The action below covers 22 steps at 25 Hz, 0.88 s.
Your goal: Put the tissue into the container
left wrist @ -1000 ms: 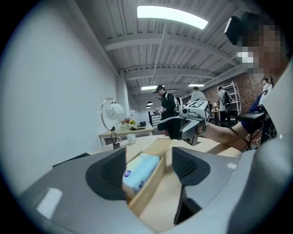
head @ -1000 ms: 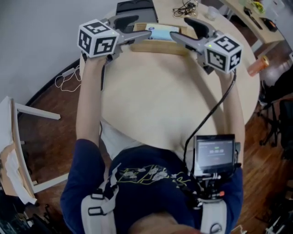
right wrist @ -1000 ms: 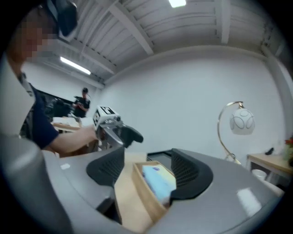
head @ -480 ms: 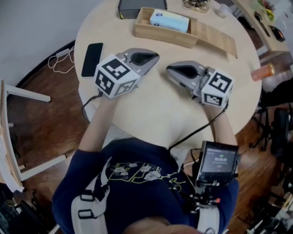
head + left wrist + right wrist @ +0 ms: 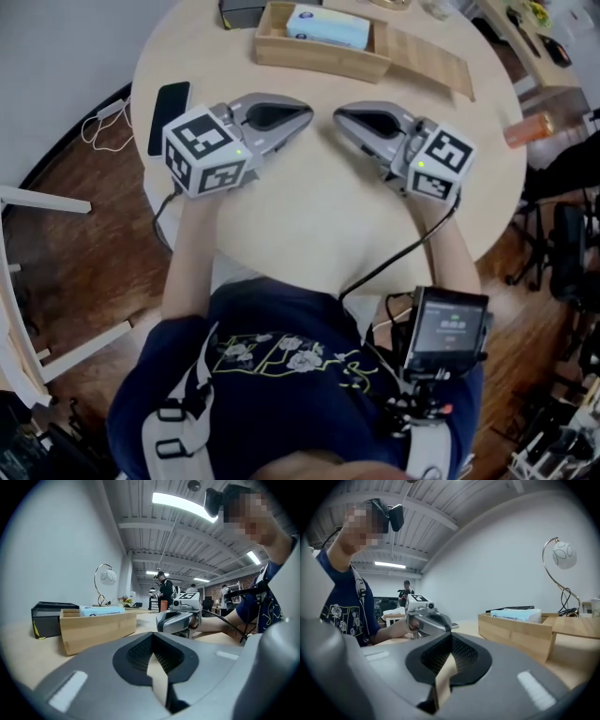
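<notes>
A light-blue tissue pack (image 5: 328, 26) lies inside the open wooden container (image 5: 319, 61) at the table's far side. The left gripper view shows the pack (image 5: 101, 610) in the container (image 5: 96, 630), and the right gripper view shows the pack (image 5: 516, 615) in the container (image 5: 520, 632). My left gripper (image 5: 307, 110) and right gripper (image 5: 339, 116) rest on the table's middle, tips facing each other a short way apart. Both are shut with nothing between the jaws. Each is well short of the container.
A black phone (image 5: 169, 103) lies at the table's left edge, and a black box (image 5: 239, 11) stands left of the container. A slatted wooden board (image 5: 427, 61) lies to the container's right. An orange cylinder (image 5: 525, 131) sits beyond the table's right edge. A lamp (image 5: 562, 557) stands behind.
Both grippers have come back from the sides of the container to the table's middle, and their jaws have gone from open to shut. The tissue pack stays in the container.
</notes>
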Motion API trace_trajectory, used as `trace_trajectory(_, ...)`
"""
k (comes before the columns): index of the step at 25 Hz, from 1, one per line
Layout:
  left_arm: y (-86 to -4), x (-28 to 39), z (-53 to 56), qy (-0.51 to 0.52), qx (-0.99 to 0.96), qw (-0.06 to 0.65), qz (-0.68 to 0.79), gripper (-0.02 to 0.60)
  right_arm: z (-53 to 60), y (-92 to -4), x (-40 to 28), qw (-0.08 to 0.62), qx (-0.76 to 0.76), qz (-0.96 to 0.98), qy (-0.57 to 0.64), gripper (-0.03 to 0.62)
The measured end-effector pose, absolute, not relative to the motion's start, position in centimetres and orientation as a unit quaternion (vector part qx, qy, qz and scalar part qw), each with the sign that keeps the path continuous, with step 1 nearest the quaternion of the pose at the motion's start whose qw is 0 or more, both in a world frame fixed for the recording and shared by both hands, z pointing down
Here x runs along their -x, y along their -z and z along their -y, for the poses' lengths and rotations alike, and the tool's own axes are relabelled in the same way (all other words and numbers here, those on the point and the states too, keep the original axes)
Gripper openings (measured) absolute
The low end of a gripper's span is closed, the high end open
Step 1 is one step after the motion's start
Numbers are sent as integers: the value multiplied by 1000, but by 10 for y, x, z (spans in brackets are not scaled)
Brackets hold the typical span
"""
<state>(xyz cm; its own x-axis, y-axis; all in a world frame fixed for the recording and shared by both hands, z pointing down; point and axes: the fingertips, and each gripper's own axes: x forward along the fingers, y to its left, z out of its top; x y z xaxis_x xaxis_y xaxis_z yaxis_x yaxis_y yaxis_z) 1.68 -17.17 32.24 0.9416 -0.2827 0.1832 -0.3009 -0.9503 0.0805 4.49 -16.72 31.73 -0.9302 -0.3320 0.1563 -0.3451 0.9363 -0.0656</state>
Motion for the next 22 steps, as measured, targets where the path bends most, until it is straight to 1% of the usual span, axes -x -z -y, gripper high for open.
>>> trace_trajectory(3, -324, -15, 175, -89, -982, 55, 159, 2, 169, -319, -44, 80, -174, 980, -47, 3)
trace_trajectory(13, -324, -12, 179, -89, -980, 55, 170, 2, 171, -317, -45, 68, -165, 983, -45, 3)
trace_trajectory(22, -323, -13, 178, -86, -981, 53, 165, 2, 165, -316, -42, 71, -141, 987, -42, 3)
